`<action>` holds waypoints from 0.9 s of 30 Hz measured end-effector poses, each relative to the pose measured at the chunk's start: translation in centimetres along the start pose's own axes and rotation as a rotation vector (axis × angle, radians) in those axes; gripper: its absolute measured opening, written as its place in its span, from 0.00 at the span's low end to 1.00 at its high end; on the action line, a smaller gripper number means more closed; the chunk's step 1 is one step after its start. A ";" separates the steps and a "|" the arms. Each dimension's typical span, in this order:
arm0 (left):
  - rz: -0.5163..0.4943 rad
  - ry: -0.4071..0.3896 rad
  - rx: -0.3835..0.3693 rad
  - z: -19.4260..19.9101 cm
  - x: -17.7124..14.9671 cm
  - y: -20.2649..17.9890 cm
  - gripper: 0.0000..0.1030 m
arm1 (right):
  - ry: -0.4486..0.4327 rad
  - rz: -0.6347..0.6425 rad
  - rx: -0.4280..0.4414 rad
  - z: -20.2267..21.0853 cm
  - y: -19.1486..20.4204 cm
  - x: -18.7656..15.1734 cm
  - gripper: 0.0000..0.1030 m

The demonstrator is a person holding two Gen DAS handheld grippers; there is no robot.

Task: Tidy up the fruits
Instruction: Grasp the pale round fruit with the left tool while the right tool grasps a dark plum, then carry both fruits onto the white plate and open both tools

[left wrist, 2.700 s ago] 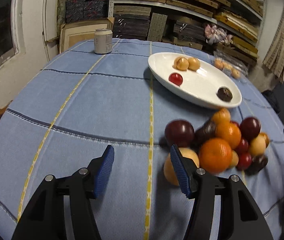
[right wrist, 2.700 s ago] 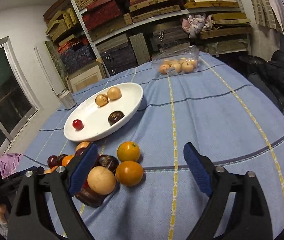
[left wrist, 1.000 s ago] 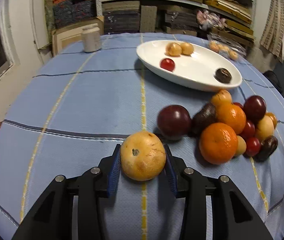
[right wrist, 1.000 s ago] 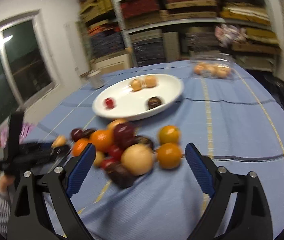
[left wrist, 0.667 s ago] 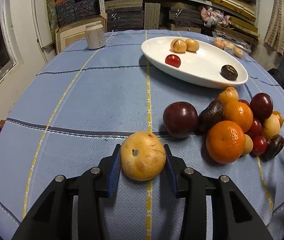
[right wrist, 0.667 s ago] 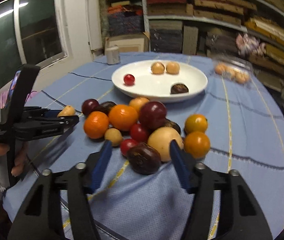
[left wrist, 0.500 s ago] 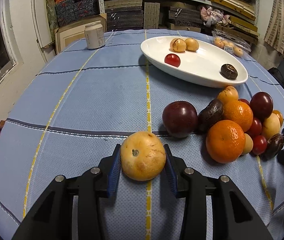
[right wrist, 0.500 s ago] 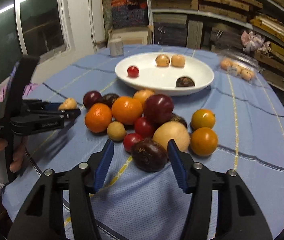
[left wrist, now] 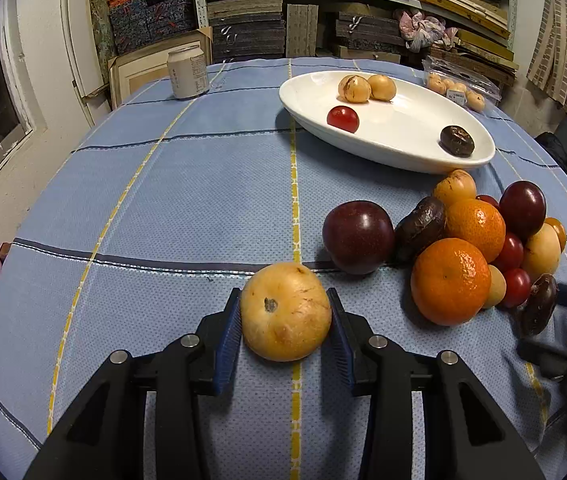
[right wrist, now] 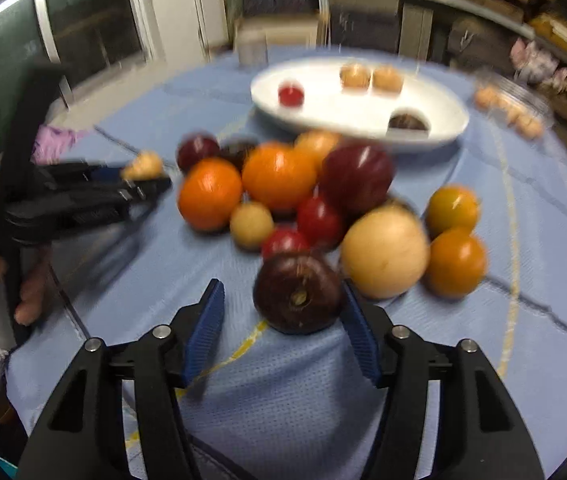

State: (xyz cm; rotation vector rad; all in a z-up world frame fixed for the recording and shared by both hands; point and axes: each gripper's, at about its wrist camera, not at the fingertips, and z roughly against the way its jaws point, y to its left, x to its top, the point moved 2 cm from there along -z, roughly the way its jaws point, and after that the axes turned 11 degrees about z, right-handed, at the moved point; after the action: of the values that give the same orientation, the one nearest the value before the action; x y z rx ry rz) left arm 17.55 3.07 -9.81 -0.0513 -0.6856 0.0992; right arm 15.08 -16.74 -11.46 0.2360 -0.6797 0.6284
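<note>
Fruits: a loose pile (left wrist: 479, 240) lies on the blue-clothed desk (left wrist: 187, 200), near side of a white oval plate (left wrist: 395, 136) that already carries four small fruits.
Held fruit: a tan round fruit (left wrist: 285, 311) sits clamped between the blue pads of the left tool (left wrist: 286, 320); whether it rests on the cloth or is just lifted, I cannot tell.
Way to the plate: from the left tool the plate lies far and to the right, with a dark plum (left wrist: 357, 237) and the pile's left edge just beside the straight path.
Right tool: the right tool (right wrist: 283, 318) stands apart around a dark purple fruit (right wrist: 297, 292) at the pile's near edge; the right pad looks touching or nearly so, the left pad has a clear gap. The view is blurred.
Neighbours: a large pale fruit (right wrist: 385, 250) lies just beside that right pad.
Judgement: the left tool is readier to carry; its move likely needs a lift over the plate's near rim.
</note>
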 end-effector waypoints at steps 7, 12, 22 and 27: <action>0.000 0.000 0.001 0.0 0.0 0.0 0.41 | -0.013 -0.007 -0.003 0.1 -0.2 0.0 0.56; -0.007 0.001 -0.001 0.0 -0.2 -0.1 0.41 | -0.019 -0.031 -0.010 0.1 -0.5 0.1 0.51; -0.003 -0.037 -0.044 1.0 -0.2 -0.2 0.40 | -0.086 -0.113 0.023 1.5 -1.6 -0.2 0.41; 0.022 -0.130 -0.071 3.3 0.5 -0.1 0.40 | -0.157 -0.160 0.048 3.5 -2.1 -0.3 0.41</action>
State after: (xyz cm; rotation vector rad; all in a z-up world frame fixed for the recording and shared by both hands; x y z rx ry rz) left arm 15.88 3.04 -6.89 -0.1219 -0.8189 0.0998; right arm 14.45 -19.94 -9.01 0.3829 -0.7885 0.4761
